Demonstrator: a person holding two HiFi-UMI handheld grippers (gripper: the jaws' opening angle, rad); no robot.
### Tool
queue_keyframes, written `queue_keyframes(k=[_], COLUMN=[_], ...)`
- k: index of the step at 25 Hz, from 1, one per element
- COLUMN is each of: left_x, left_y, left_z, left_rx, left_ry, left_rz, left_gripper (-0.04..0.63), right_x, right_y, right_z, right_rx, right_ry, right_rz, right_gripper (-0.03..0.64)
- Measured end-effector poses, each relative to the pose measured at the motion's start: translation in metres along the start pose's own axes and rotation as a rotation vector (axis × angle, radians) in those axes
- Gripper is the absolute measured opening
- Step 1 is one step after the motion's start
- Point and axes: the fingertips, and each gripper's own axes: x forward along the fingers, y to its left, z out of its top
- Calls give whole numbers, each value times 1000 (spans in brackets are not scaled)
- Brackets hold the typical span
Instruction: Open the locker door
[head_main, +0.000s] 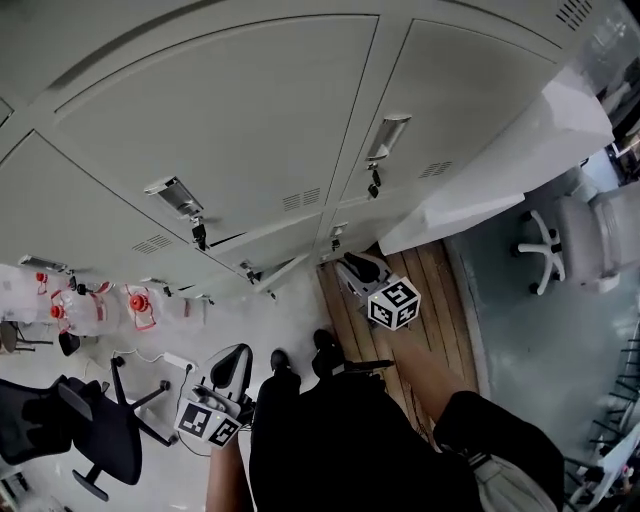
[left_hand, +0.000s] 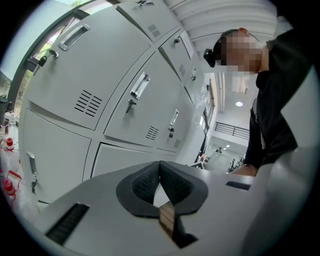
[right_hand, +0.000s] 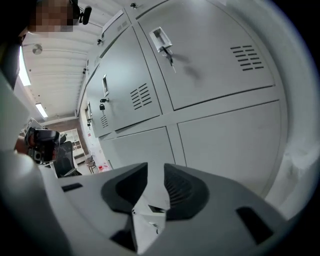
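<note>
currently i hold the right claw (right_hand: 156, 175) part open and empty, nearer the lockers than the left claw (left_hand: 160, 170), which is closed on nothing. the locker door (right_hand: 210, 55) lies ahead and above, with its handle (right_hand: 161, 39), long axis upright, up-left of the right claw.

matt painted metal locker doors (head_main: 230, 130), smooth; wooden plank floor (head_main: 445, 300), dull

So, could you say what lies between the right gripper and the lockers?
Nothing: the right gripper view shows bare air between right gripper and lockers.
</note>
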Motion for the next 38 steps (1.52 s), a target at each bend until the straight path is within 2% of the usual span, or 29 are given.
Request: queue_keyframes(k=[5,11,16,22,29,38], left_x=[3,6,5,8,34,85], left_y=[-2,-14,-20,-22,-16,21], left_z=[-1,-5,-13,-25,-42,-68], left_rx=[17,24,1,-14,8,60], left_ry=[-4,-2,0,17,54,86], left_rz=[96,169,223,258,247,303], left_gripper=[15,15,15,15,15,15], right_x=[22,37,54,72,88,98], right_y=[-30,-61,-77,-97,-102,-109], right_z=[-22,-47,-60,-72,-81,-86], right_rx=[-11,-14,-35,-22,-30,-69], right_ry=[35,74,83,95,126,133], right_rz=[13,-2,-11,-33,-36,-90], right_gripper=[124,130,130,130,130,130])
